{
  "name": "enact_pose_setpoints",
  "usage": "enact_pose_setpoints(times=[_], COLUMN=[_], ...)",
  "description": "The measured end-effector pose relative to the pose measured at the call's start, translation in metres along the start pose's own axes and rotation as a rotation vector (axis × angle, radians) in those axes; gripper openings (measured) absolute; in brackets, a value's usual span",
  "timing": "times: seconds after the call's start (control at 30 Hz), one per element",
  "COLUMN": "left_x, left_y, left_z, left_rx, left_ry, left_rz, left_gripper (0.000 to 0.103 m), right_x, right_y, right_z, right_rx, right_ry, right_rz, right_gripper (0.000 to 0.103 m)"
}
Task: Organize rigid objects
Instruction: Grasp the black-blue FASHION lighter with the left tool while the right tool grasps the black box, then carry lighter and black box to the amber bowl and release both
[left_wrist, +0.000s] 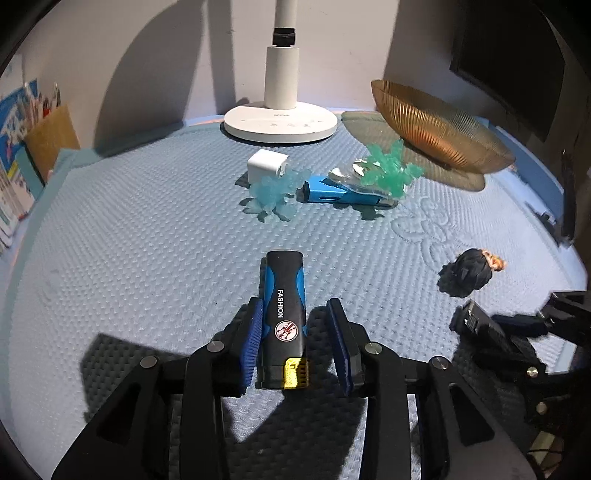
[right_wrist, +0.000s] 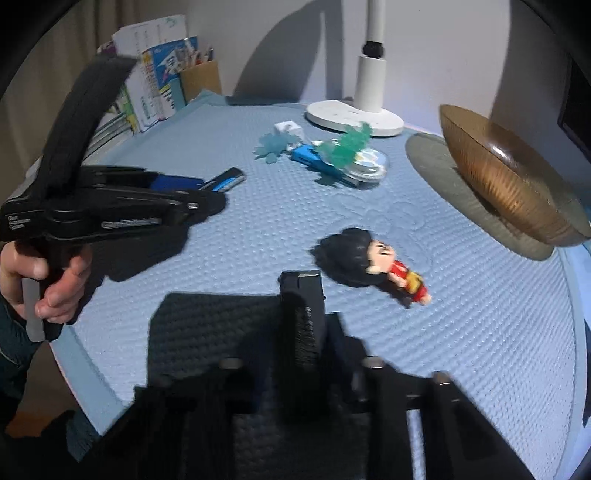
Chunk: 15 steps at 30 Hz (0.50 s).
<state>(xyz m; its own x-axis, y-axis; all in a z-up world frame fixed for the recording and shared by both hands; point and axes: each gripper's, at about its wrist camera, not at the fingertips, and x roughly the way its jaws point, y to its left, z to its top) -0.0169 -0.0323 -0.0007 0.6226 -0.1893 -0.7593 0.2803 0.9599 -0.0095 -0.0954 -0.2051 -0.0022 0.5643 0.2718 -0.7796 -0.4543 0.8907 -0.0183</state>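
A black and blue lighter marked FASHION (left_wrist: 283, 317) lies on the blue mat between the open fingers of my left gripper (left_wrist: 295, 332); the left pad touches its side, the right pad stands apart. It also shows in the right wrist view (right_wrist: 225, 180). My right gripper (right_wrist: 303, 317) is shut on a black ridged block (right_wrist: 301, 295), held low over the mat. A doll with black hair and red clothes (right_wrist: 373, 262) lies just beyond it. A gold ribbed bowl (left_wrist: 439, 129) stands at the far right.
A white lamp base (left_wrist: 280, 122) stands at the back. In front of it lie a white charger cube (left_wrist: 266, 166), pale blue (left_wrist: 275, 197) and green (left_wrist: 388, 170) plastic flowers, and a blue lighter (left_wrist: 343, 192). Books and a box (right_wrist: 162, 88) stand at the back left.
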Motion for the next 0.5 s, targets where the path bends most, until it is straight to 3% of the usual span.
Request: enact_pose_setpoints(times=[0.03,0.07,0.17,0.3,0.5], left_x=[0.000,-0.001,-0.007,-0.027,-0.057], left_y=[-0.003,-0.005,-0.006,-0.013,-0.045], left_z=[0.000,0.001,0.003,0.015,0.075], left_rx=[0.013,0.020,0.007,0.013,0.051], left_ry=[-0.001,-0.006,-0.023,-0.087,-0.205], left_rz=[0.013,0.017,-0.008,-0.043,-0.119], left_gripper=[0.029,0.020,0.020,0.020,0.020], right_x=[-0.001,-0.002,-0.015,-0.046,-0.094], right_y=[0.002,0.004,0.001,-0.028,-0.110], right_z=[0.001,0.002,0.010,0.022,0.039], right_rx=[0.005,0.014,0.048,0.134,0.317], right_ry=[0.004,0.005,-0.038,-0.127,-0.251], right_rz=[0.012,0.033,0.090,0.102,-0.074], right_gripper=[0.024,0.024,0.024,0.024,0.024])
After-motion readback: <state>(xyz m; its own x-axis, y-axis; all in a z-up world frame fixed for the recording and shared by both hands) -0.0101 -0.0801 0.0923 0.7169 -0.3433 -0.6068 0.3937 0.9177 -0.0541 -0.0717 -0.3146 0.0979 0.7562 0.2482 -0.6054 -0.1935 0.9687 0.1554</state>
